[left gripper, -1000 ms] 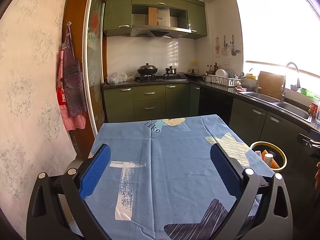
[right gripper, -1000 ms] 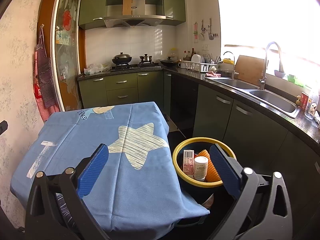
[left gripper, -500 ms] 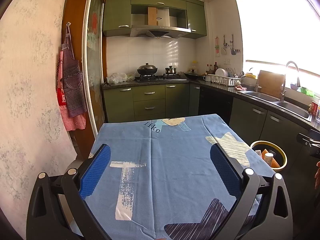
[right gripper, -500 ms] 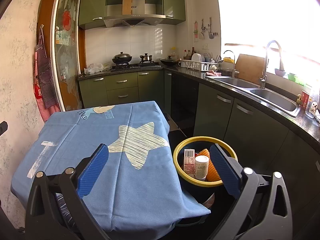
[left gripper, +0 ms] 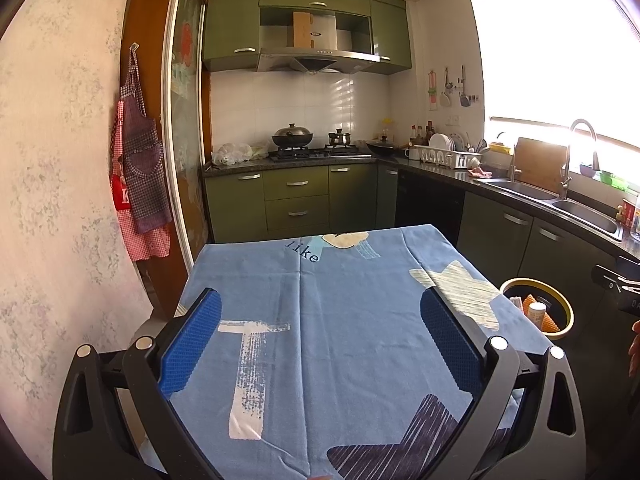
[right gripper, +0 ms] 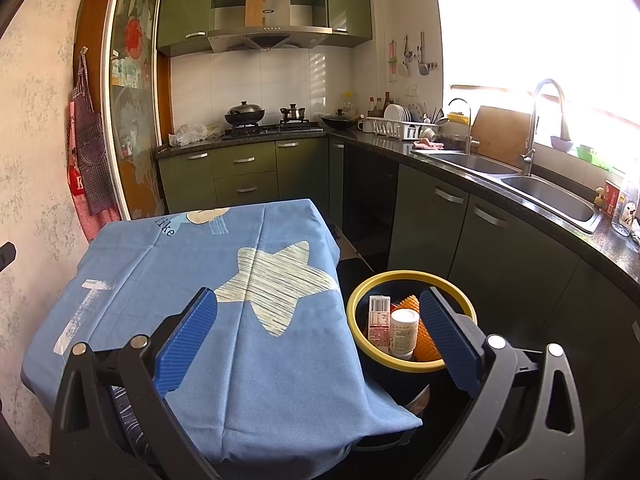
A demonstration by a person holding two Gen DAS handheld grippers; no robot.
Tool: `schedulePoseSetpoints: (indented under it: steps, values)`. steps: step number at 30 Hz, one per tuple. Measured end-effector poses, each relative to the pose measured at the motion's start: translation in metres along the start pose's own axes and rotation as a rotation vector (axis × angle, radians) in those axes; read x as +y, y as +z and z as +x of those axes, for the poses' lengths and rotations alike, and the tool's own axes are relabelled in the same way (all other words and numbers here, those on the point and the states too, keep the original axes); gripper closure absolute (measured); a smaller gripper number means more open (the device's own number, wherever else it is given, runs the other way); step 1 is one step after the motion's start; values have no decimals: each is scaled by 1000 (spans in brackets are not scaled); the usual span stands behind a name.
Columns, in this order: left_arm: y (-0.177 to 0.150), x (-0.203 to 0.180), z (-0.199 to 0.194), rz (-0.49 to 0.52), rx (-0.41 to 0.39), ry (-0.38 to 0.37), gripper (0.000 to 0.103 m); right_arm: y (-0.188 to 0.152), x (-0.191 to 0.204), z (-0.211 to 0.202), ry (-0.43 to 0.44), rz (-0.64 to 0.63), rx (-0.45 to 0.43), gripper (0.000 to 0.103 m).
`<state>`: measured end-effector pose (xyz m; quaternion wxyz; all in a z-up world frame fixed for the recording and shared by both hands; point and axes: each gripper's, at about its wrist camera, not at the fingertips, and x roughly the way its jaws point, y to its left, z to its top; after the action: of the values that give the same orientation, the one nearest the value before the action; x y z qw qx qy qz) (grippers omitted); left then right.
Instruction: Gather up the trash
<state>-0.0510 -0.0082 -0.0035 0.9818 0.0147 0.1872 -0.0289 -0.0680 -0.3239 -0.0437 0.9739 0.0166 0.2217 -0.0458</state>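
A dark bin with a yellow rim (right gripper: 412,366) stands on the floor right of the table; it also shows in the left wrist view as the bin (left gripper: 566,322). Inside it lie a small carton (right gripper: 378,322), a white bottle (right gripper: 404,334) and an orange mesh piece (right gripper: 424,340). My right gripper (right gripper: 318,338) hangs open over the table's right edge, its right finger in front of the bin. My left gripper (left gripper: 320,340) is open above the blue tablecloth (left gripper: 340,320), nothing between its fingers. No loose trash shows on the cloth.
Green cabinets (right gripper: 244,176) and a stove with pots (right gripper: 244,114) line the far wall. A dark counter with a double sink (right gripper: 548,196) and a dish rack (right gripper: 400,126) runs along the right. Aprons (left gripper: 140,176) hang on the left wall.
Almost nothing: the right wrist view has shifted very slightly, so the bin sits a touch lower and closer. Both grippers stay open.
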Motion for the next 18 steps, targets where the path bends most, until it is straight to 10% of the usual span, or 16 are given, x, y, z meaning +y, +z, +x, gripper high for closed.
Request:
schedulePoseSetpoints:
  steps: [18]
  values:
    - [0,1,3,4,7,-6,5,-1,1,1,-1,0,3,7]
